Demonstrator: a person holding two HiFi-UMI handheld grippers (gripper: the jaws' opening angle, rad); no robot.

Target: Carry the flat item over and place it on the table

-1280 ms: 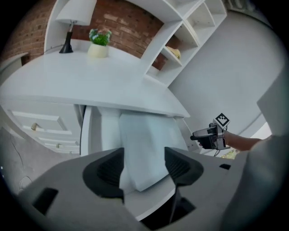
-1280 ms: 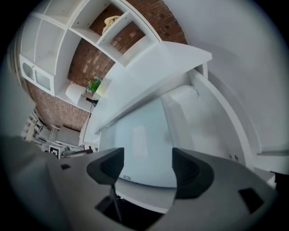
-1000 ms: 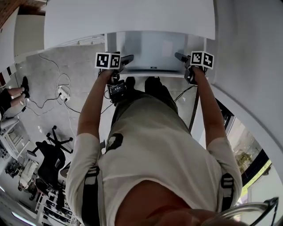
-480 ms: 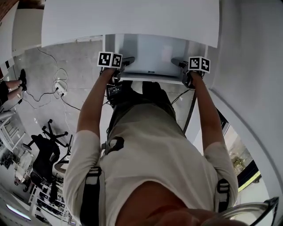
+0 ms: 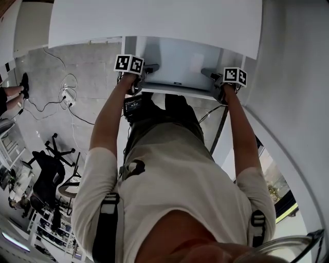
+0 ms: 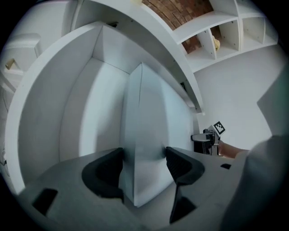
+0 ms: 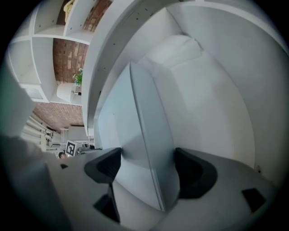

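Nearest the camera is the person's pale shirt (image 5: 175, 174). Both arms (image 5: 105, 123) reach forward from it toward the near edge of the white tabletop (image 5: 154, 20).

The left claw (image 6: 144, 153) has the flat item (image 5: 180, 64) between its jaws. They have just been closing, and both dark pads lie against it, one on each face, close to a near corner. The right claw (image 7: 147, 153) is clamped the same way at the opposite near corner, with its pads pressed to both faces.

The flat item is a pale grey board with a thin edge. It is held between the two claws in front of the person's waist and runs away from them. In the head view its far edge meets the near edge of the tabletop. I cannot tell whether it already rests there or lies just below that edge.

The board shows no sag across its span, so I judge it stiff, and probably light for its width. Its faces look smooth, so it is likely to slip through the pads if it tips steeply or one side lets go first. Held by one corner alone, so wide a sheet would twist. The two near corners, with the pads set well in from the edge, seem the right hold, and both sides should come down together.

Beyond the tabletop, the gripper views show white shelving (image 6: 235, 27) against a brick wall (image 6: 180, 6).
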